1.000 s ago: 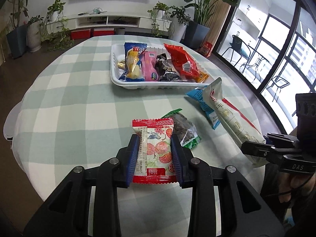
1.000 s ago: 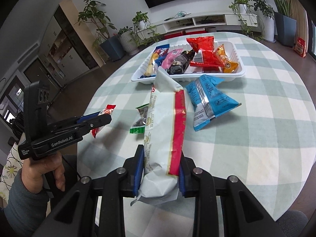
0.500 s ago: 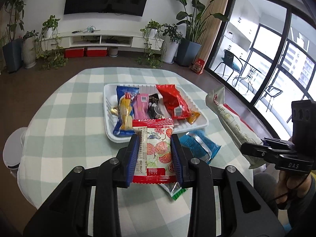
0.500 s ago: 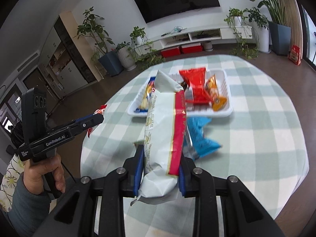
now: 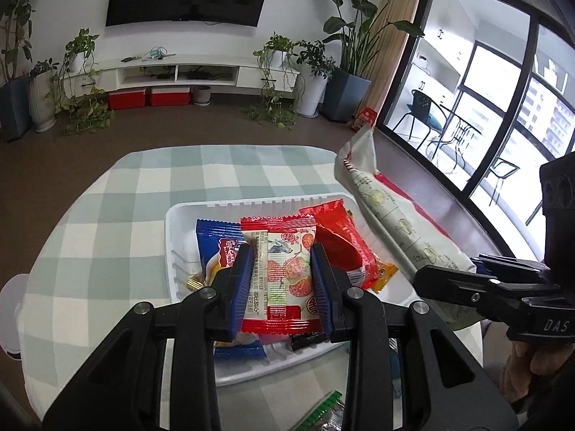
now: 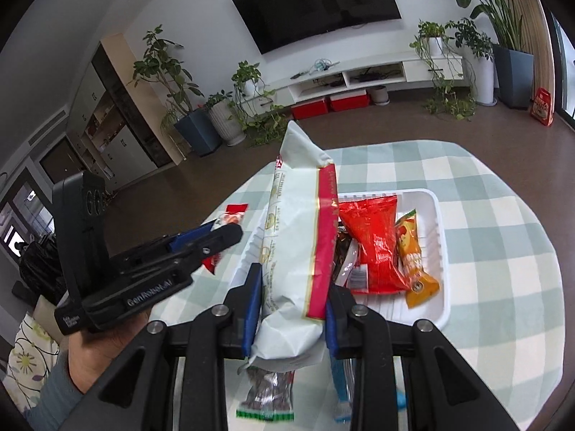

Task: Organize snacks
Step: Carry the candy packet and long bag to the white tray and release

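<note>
Left wrist view shows the big change: the checked table has slid down the frame, and the white tray, a second ago far ahead, now sits right under the tongs. Both hands have lifted off the cloth and carried their loads over the tray.

The right gripper is closed on the long white-and-red bag, whose free end reaches beyond the tray's far rim. The left gripper is clamped on the red strawberry packet, held above the tray's middle, over the blue pack and beside the red pack already lying in the tray.

A green-edged pack and a blue one remain on the cloth just short of the tray's near rim.

By my reading, the carry is nearly done and release comes next; the long bag needs laying lengthwise to fit.
</note>
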Demonstrator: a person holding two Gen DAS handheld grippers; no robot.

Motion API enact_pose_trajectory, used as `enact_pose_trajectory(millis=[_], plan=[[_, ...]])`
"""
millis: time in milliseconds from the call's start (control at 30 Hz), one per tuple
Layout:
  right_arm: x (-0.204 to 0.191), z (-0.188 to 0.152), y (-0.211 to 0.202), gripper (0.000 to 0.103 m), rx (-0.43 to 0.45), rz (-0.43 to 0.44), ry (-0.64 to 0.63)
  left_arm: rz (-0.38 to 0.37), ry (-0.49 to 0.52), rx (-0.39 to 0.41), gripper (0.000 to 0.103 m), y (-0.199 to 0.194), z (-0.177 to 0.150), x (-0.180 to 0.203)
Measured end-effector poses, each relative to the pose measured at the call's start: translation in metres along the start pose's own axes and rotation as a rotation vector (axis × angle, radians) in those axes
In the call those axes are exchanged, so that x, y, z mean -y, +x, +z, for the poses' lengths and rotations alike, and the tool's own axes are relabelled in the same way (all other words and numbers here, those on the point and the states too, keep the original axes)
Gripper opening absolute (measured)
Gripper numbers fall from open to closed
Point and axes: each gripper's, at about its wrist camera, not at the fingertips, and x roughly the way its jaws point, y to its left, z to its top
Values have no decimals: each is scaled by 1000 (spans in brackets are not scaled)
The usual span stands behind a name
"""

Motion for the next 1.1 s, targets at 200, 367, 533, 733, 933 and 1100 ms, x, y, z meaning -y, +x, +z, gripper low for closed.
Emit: enact_pose_trajectory(millis=[200,367,533,733,933,1100], plan=[[12,3,48,32,-65,-7,44,-1,4,-50,30,50,-6,-8],[19,6,69,32,-90,-37,47,22,16,-63,30,70,-7,-15],[24,5,83,32,-108,-54,62,42,21,-83,30,84,-8,-19],[31,3,94,32,-120,-75,84,55,6,-105,30,93,-18,-24],[40,-2,106,32,-147,-84,122,58,-11,-110,32,100,-20,-31],[41,-5,111,32,-149,-93,120,51,-20,-106,33,102,-21,-35]])
